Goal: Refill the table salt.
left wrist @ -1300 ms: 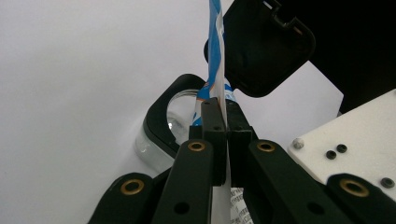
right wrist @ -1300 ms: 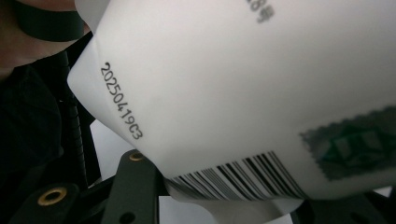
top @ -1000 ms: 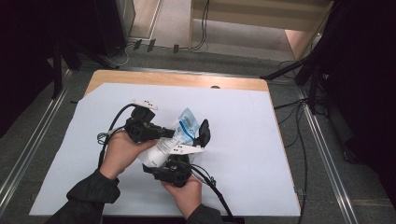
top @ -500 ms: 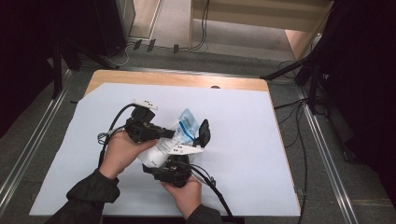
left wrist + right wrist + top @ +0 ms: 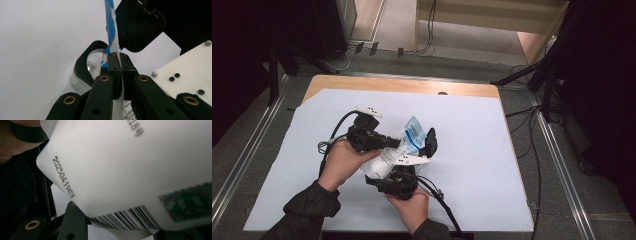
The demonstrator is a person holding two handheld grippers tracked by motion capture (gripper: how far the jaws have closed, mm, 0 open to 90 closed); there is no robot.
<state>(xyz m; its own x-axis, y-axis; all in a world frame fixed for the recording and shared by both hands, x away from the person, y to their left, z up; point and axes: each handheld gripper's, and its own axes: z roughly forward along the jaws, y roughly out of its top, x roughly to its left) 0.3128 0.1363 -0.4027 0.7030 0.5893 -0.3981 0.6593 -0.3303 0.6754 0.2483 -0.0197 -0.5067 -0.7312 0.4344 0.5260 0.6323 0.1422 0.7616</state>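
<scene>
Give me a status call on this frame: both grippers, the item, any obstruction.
Left hand-held gripper shut on pouch. Right hand-held gripper clamps white bottle, black flip lid open. Nothing in the way.

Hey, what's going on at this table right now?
A person is working a white plastic packet with blue print over a table covered in a white sheet, using two handheld grippers. The left gripper is shut on the packet's thin edge. The right gripper has the packet's body, with barcode and date code, between its jaws. A round container with a black rim and open lid sits just beyond.
</scene>
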